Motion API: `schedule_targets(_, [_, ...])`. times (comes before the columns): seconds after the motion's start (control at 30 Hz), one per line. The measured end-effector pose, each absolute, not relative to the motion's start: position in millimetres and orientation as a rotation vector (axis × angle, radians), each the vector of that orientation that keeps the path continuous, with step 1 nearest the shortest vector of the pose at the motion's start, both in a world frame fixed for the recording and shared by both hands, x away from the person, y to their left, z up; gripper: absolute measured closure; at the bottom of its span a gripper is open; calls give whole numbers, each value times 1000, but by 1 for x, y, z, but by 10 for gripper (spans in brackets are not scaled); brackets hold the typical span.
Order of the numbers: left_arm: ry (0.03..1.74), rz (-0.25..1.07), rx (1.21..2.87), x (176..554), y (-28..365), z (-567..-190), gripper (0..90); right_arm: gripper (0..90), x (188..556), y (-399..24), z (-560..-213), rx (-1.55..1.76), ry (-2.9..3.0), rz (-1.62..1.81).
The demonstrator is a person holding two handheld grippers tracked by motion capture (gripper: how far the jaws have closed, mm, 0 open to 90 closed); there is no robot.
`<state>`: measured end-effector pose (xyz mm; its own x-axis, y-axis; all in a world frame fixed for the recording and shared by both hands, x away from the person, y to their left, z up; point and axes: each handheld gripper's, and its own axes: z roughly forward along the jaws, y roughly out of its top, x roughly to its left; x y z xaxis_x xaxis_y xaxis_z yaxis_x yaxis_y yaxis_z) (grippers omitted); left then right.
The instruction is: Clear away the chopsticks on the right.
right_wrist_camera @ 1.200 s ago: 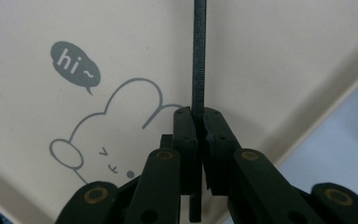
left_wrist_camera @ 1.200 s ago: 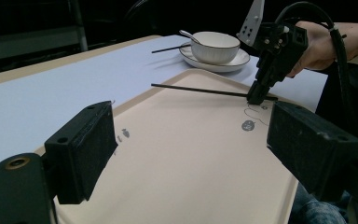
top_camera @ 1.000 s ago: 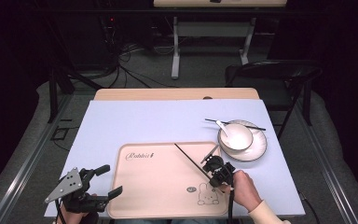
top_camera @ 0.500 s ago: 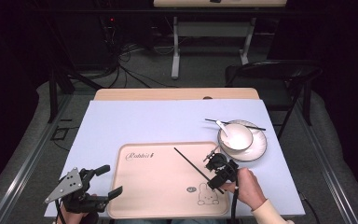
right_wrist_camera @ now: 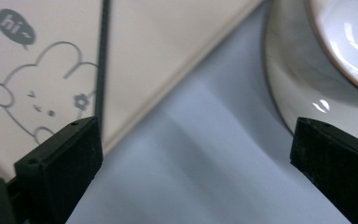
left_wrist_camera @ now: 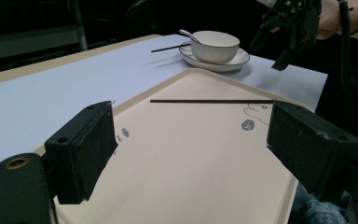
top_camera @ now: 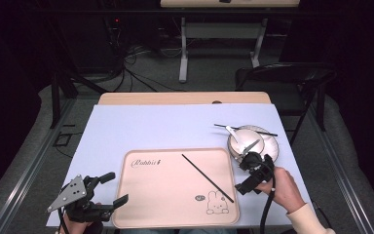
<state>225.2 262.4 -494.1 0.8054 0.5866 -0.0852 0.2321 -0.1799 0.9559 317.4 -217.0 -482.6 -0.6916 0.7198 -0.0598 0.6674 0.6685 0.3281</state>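
1. A pale lavender table (top_camera: 175,127) carries a cream tray (top_camera: 170,195) at its near edge, roughly midway along it, with a rabbit drawing in the tray's near right corner.
2. One black chopstick (top_camera: 207,178) lies flat on the tray's right half, running diagonally from near the tray's middle toward that rabbit corner (its near end stops just beside the drawing).
3. The right gripper (top_camera: 254,171) hangs above the bare table between the tray's right edge and a white plate (top_camera: 271,146). Its jaws have just been opening and stand wide apart, with nothing between them; the right gripper view looks down on the tray edge, the chopstick and the plate rim.
4. A white bowl (top_camera: 243,141) sits on the plate near the table's right edge, with a spoon (top_camera: 231,130) resting in it.
5. A second black chopstick (top_camera: 222,126) lies at the far side of the plate, pointing toward the table's middle.
6. The left gripper (top_camera: 106,189) rests at the table's near left corner, just beside the tray's near left corner. Its jaws are spread wide with nothing between them.
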Motion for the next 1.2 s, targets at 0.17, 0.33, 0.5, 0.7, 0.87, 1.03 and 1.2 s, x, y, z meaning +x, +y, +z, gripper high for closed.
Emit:
schedule_targets(0.17, [637, 356, 1758, 225, 263, -494, 154, 0, 324, -247, -470, 1141, 2652, 431])
schedule_targets(0.33, [633, 352, 1771, 226, 263, -494, 154, 0, 334, -275, -459, 1169, 2609, 433])
schedule_targets(0.5, [639, 348, 1768, 226, 263, -494, 154, 0, 347, -301, -455, 1228, 2561, 458])
schedule_targets(0.7, [643, 352, 1768, 226, 261, -494, 154, 0, 369, -318, -453, 1245, 2548, 445])
schedule_targets(0.87, [646, 351, 1765, 226, 262, -494, 154, 0, 387, -327, -448, 1230, 2549, 459])
schedule_targets(1.03, [641, 344, 1763, 227, 261, -494, 154, 0, 405, -334, -443, 1173, 2580, 466])
schedule_targets(1.2, [644, 341, 1762, 227, 261, -495, 154, 0, 417, -335, -436, 1110, 2620, 448])
